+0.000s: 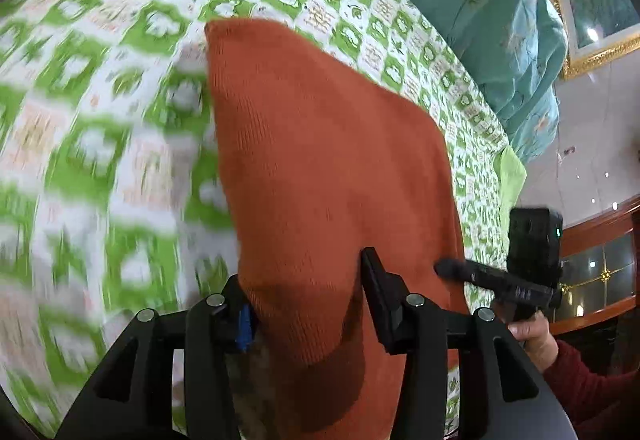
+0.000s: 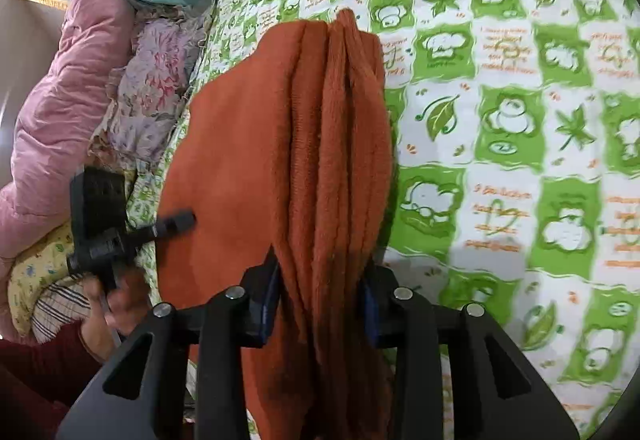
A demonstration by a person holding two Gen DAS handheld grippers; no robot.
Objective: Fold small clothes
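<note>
While both grippers grip it, the orange knit garment (image 1: 328, 160) hangs lifted above the green-and-white checked bedsheet (image 1: 100, 120), and everything else is placed relative to that garment. Nearest, in the left wrist view, the left gripper (image 1: 308, 296) has garment fabric bunched between its fingers (image 1: 378, 288); the pads look pressed on the cloth. In the right wrist view, the right gripper (image 2: 320, 300) pinches a thick gathered bundle of the garment's folds (image 2: 340, 160) between its two fingers. Just right of the garment in the left view, the other gripper's finger tip touches the cloth edge, with a hand (image 1: 532, 340) and red sleeve (image 1: 592, 392) behind it. Below and behind the garment lies the sheet, blurred on the left side. Farther back, beyond the garment's top right corner, sits a teal quilt (image 1: 480, 0). In the right view, left of the garment, lie a floral cloth (image 2: 156, 80) and a pink quilt (image 2: 60, 100).
</note>
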